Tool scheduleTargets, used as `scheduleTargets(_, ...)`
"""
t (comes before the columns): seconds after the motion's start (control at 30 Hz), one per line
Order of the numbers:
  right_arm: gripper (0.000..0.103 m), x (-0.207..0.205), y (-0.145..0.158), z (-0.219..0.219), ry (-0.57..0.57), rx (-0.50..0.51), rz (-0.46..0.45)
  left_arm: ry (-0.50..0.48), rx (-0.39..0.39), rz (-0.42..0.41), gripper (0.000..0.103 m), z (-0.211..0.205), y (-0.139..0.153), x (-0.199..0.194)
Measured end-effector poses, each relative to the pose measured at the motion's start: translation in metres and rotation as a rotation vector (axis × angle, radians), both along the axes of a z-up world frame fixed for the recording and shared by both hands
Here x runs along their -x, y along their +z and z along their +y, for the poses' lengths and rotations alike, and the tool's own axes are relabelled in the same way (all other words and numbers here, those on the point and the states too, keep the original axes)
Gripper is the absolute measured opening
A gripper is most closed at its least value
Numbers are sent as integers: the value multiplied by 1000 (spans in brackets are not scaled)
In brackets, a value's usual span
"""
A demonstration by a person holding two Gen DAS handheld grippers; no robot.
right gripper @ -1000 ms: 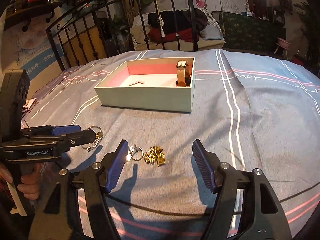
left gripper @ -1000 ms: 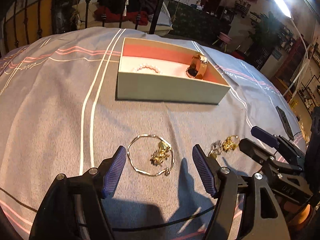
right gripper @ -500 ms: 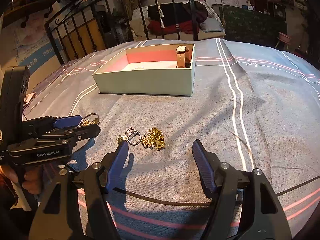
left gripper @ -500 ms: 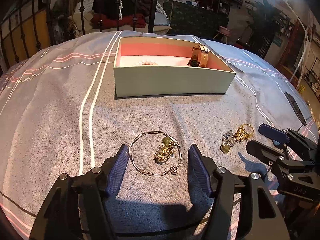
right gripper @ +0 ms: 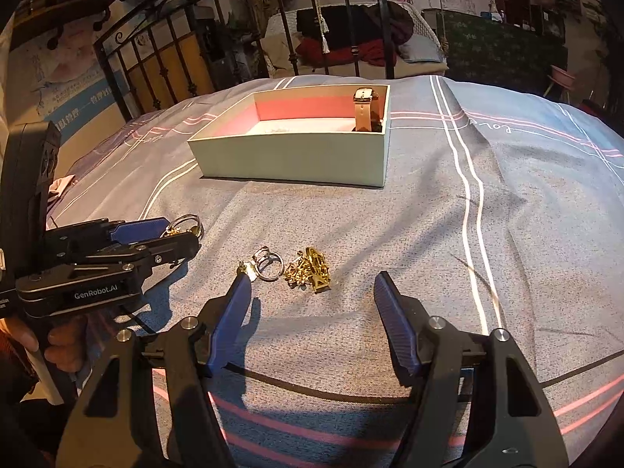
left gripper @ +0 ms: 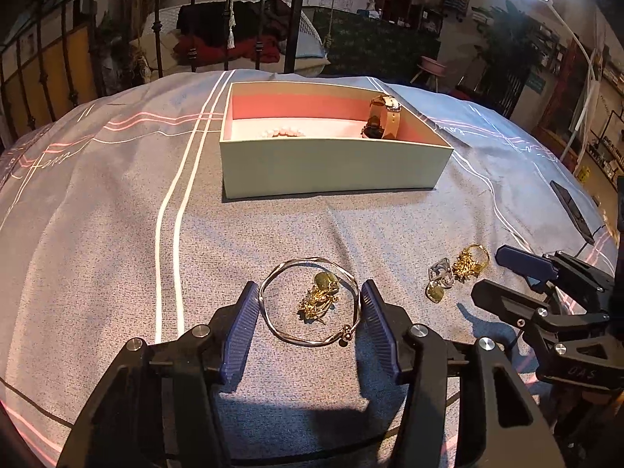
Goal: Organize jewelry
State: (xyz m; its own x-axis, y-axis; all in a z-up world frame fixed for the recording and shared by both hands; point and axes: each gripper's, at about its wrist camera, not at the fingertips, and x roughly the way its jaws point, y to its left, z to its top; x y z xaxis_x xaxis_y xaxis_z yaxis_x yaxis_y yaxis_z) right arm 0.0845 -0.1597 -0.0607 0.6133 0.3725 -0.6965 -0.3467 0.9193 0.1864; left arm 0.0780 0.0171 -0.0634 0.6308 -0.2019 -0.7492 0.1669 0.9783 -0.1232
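Observation:
A thin silver bangle [left gripper: 353, 284] lies on the grey bedspread with a gold charm [left gripper: 319, 300] inside its loop. My left gripper [left gripper: 311, 292] straddles the bangle; its jaws are closing, the blue pads [left gripper: 249, 312] just outside the ring on each side. A gold cluster [right gripper: 310, 267] and a silver ring [right gripper: 269, 261] lie just ahead of my right gripper [right gripper: 314, 280], whose jaws are closing with nothing pressed between them. Further back stands the pale box [left gripper: 331, 167] with a pink lining, holding a tan-strapped watch [left gripper: 384, 117] and a pearl bracelet [left gripper: 282, 132].
A dark phone [left gripper: 571, 206] lies at the bed's right side. A black metal bed rail [right gripper: 163, 46] runs behind the box. A person's hand [right gripper: 58, 343] grips the left tool's handle at the lower left of the right wrist view.
Both pairs of jaws have narrowed. The left gripper's pads now flank the bangle closely. The right gripper has edged nearer to the gold cluster and ring.

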Motion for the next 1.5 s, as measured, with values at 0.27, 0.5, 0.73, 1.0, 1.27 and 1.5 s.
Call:
scheduleTargets(0.27,36,-4,1,0,26,-11,-3,1,12,5,53,-1,3,0)
scheduleTargets(0.5,19,-5,4,-3,15,-18,-7,2,11,8,53,-1,2,0)
scheduleTargets(0.73,5,-3,5,2,15,17,-21,0,14,7,53,-2,2,1)
scheduleTargets(1.0,4,-1,18,-7,-2,-25,-56,-5,25,-29,53,-5,15,4)
scheduleTargets(1.27,4,2,28,-11,-10,-24,-83,-4,23,-48,53,-6,22,4)
scheduleTargets(1.5,4,0,27,-9,-2,-27,-68,3,34,-49,53,-6,26,2)
